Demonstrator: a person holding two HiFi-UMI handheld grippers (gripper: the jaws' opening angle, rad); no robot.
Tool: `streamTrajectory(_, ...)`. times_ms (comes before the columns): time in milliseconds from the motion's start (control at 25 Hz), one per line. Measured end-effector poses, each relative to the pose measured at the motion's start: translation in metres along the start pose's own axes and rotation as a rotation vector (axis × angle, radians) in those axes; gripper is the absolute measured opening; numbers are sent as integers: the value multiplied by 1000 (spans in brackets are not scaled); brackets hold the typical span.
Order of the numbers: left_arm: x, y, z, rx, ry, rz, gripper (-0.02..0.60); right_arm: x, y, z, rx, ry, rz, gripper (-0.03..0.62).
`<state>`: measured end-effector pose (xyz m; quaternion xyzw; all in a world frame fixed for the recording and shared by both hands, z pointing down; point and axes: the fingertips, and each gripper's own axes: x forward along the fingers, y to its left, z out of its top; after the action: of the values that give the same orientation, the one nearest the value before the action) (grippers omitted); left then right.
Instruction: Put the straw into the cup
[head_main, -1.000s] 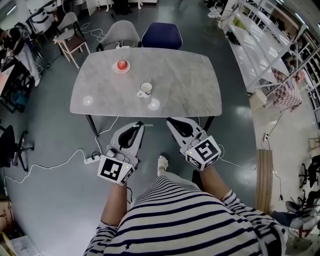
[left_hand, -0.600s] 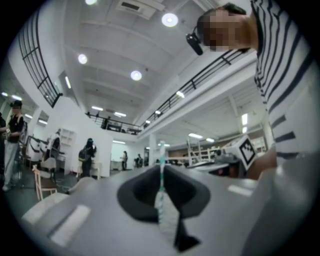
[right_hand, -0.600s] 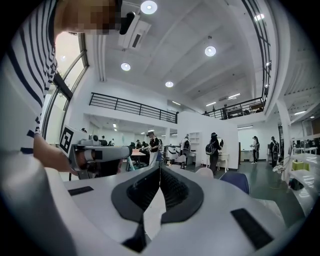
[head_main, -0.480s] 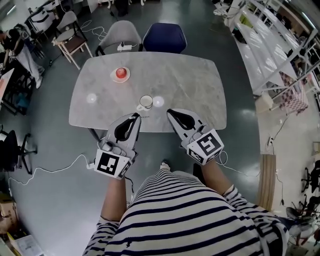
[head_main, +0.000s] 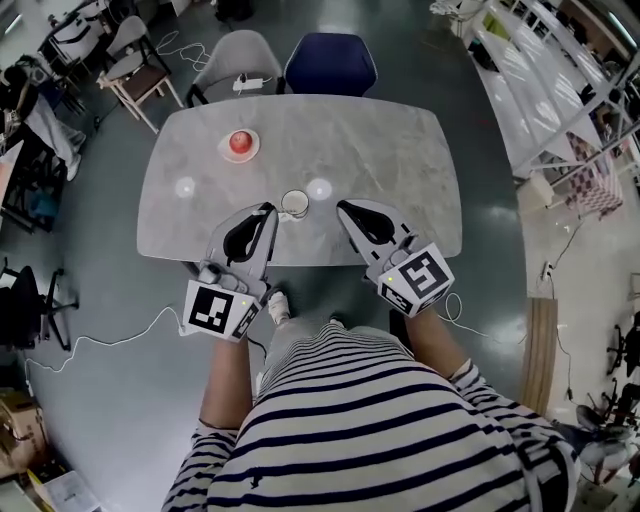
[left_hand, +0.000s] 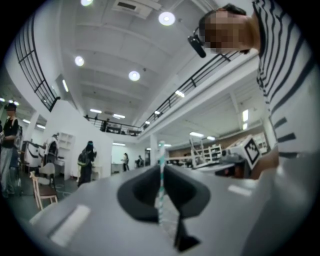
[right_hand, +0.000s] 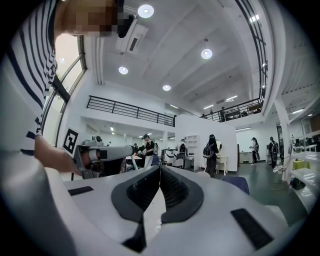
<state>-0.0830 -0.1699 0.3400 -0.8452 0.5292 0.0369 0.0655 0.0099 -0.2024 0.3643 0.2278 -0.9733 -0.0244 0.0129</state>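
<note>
So far only the pickup is done: the left gripper (head_main: 268, 209) pinches a thin teal-striped white straw (left_hand: 161, 152), the right gripper (head_main: 344, 206) is pressed together empty, and insertion into the white ceramic cup (head_main: 293, 203) between them remains.

Marble table (head_main: 385, 160) bears a white cup (head_main: 294, 203) and saucer (head_main: 226, 152) (red-topped).

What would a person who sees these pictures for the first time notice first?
Probably the left gripper, clamped on a striped straw, and the right gripper, shut and empty, both over the near edge of the grey table. Between their tips stands a white cup, with a red object farther back.
</note>
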Motion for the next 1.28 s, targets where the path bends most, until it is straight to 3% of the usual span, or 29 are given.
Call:
streamTrajectory(400,38,49,-12,22,32,-116,21,47,-28,10,-3,-11,-102,6)
streamTrajectory(720,70,66,-50,10,99,-196,21,62,-50,-3,17,15,-168,6)
streamTrajectory(1280,106,72,-135,-34,262,-253,21,63,-79,-16,32,47,-222,6)
